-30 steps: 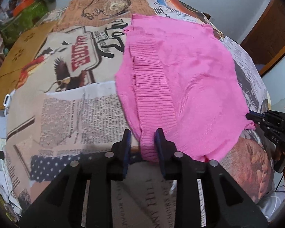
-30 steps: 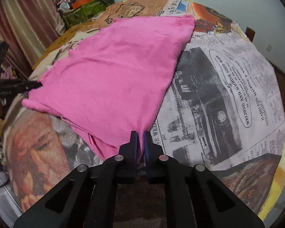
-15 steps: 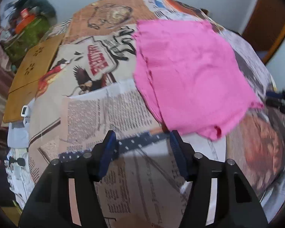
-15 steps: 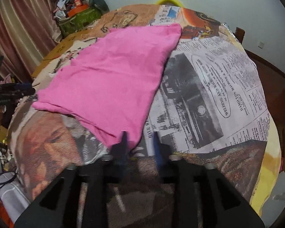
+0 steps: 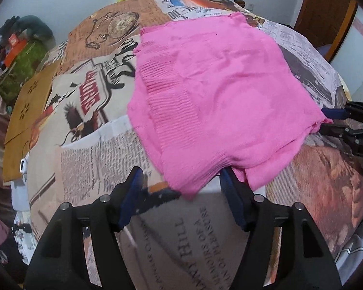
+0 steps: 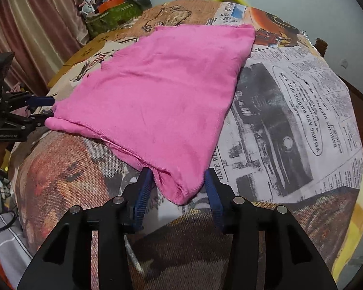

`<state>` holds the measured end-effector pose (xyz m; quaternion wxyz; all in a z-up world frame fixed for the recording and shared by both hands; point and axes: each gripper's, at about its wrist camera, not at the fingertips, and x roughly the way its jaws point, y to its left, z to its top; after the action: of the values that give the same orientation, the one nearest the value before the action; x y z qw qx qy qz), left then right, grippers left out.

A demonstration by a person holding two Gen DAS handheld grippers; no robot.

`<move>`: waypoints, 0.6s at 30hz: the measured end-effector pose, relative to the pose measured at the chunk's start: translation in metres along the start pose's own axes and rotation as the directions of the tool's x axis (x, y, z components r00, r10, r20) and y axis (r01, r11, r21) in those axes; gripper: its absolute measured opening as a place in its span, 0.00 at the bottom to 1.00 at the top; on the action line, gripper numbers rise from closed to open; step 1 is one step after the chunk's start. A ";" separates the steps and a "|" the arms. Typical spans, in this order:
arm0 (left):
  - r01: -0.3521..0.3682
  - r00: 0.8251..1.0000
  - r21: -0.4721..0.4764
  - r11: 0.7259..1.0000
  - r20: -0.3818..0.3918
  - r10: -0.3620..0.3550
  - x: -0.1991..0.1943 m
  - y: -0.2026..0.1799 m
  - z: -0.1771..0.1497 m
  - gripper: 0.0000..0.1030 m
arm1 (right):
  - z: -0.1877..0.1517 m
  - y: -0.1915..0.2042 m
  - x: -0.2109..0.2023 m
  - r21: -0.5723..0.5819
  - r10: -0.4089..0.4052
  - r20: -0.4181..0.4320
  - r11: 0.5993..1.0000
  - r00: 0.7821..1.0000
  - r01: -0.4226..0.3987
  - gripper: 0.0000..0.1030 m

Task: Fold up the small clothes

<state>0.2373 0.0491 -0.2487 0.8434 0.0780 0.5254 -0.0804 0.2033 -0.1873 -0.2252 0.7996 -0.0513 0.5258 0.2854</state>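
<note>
Lying flat on the newsprint-patterned counter, the pink garment fills the centre and upper right of the left-wrist frame, long axis running away from both tools. Left tool: spread wide, holding nothing, near-left corner between its fingers. Right tool: likewise wide apart and empty, straddling the near-right corner at lower centre. Both equally near.

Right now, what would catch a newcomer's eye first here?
The bright pink knitted garment lies flat across the middle of the newspaper-print tablecloth. The black, blue-padded left gripper and right gripper each stand open around one of its near corners.
</note>
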 end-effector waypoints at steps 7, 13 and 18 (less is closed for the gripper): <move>0.054 0.998 -0.032 0.998 0.023 -0.053 0.005 -0.006 0.004 0.10 | 0.000 0.007 0.000 -0.022 0.005 0.007 1.000 1.000 -0.004 0.10; 0.044 0.997 -0.061 0.997 0.065 -0.040 -0.006 0.002 0.008 0.08 | 0.002 0.005 -0.015 -0.012 0.010 0.065 1.000 0.998 -0.009 0.10; 0.048 0.991 -0.087 0.995 0.128 -0.036 -0.025 0.011 0.024 0.08 | 0.016 0.003 -0.035 -0.009 0.014 0.135 1.000 0.991 -0.013 0.09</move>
<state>0.2502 0.0557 -0.2152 0.8757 0.0236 0.4757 -0.0791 0.2050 -0.1923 -0.1871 0.8313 -0.0317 0.4695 0.2957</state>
